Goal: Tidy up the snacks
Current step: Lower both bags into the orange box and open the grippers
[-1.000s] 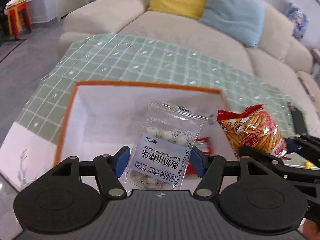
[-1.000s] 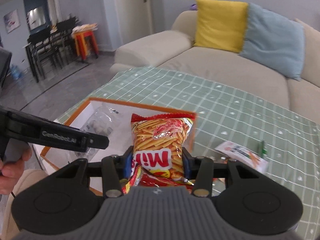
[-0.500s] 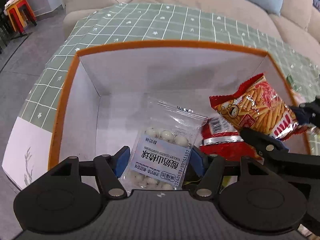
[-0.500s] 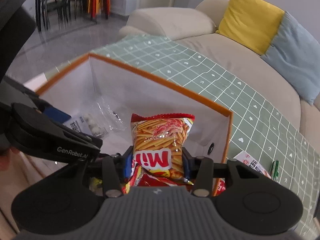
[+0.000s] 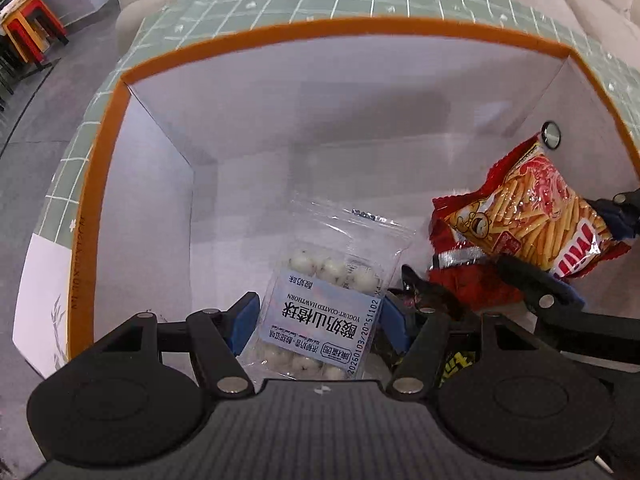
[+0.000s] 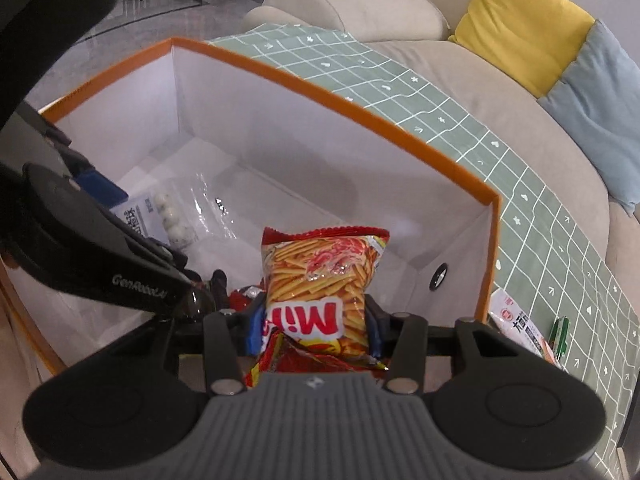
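My left gripper is shut on a clear bag of yogurt-coated hawthorn balls and holds it low inside the white storage box with an orange rim. My right gripper is shut on a red and yellow bag of fry-shaped chips, also inside the box, to the right of the left gripper. The chips bag shows at the right of the left wrist view, and the hawthorn bag at the left of the right wrist view. Red snack packets lie on the box floor under the chips.
The box stands on a table with a green checked cloth. A white snack packet and a small green item lie on the cloth right of the box. A beige sofa with yellow and blue cushions is behind.
Both grippers have moved forward and down into the box with their bags still held. The box walls now fill both views.
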### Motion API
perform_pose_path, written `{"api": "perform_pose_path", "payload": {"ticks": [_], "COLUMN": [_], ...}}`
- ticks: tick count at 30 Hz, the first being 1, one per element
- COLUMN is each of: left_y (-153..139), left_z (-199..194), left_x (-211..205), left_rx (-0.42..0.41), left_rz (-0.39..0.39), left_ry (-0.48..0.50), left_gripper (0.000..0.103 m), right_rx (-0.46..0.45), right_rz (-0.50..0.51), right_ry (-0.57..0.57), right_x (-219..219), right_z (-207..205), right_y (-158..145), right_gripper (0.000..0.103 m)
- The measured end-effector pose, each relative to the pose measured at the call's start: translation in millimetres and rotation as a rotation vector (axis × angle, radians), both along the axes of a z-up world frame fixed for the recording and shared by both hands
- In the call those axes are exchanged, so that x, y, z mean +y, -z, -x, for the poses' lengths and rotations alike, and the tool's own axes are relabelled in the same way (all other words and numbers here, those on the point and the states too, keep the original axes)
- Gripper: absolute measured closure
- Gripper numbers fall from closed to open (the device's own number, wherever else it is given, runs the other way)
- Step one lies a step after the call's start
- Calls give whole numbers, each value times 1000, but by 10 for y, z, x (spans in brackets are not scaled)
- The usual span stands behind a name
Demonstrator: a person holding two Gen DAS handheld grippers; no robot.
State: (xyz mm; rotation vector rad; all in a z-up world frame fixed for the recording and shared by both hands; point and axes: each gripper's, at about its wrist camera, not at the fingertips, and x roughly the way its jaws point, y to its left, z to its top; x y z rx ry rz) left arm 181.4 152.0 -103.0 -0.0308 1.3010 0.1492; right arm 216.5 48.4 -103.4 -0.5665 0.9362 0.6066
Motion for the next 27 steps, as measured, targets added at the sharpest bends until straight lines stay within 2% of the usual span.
{"api": "perform_pose_path", "payload": {"ticks": [4,6,8,12,17,22,27], "left_y": [4,1,-4,-80,-220,-403,-645], "left_z": [6,-14,-2,39,123,224,341], "left_x": [-11,5,6,-13,-37,-59,-108], "left_rx": [11,10,4,-16,-56,-128,-250], "left_rz": [-1,2,5,-3,0,-2,17], "left_ry": [-5,-7,-2,5,12,12,42], "left_gripper": [26,22,22,18,16,16,16], "right_rx": [0,-3,-22,-48,-82,-117,-150], "right_rz": [3,0,0,-6,-29,-52,-87], "right_ry": [-8,-15,-22,-40,-47,-50,-32], "right_x": [3,5,-5,-10,-68,-160,-360], "right_z": [2,11,40,97,200,324,429], "right_y": [9,-5,-42,-135,-279,-415,-590], "right_gripper": [57,54,43,39,27,24,20]}}
